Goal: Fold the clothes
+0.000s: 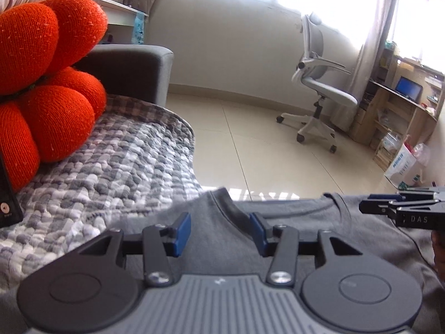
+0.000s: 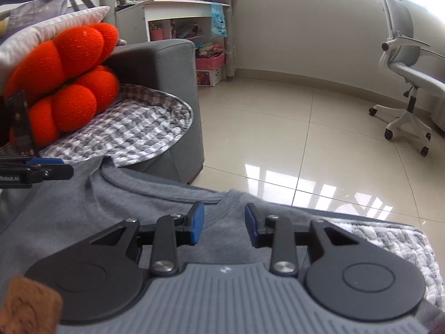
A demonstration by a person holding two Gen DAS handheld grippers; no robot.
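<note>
Grey T-shirt (image 2: 111,217) is lying flat on the quilted sofa cover (image 1: 111,167), collar outward. Left tongs (image 1: 220,232) and right tongs (image 2: 224,226) are hovering apart over the shoulders, gripping nothing, likely lining up a fold.

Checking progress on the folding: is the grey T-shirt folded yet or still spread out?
Spread out near the neck: the T-shirt lies flat, its collar open and both shoulders showing. The lower part is hidden, so a fold there cannot be ruled out.
</note>
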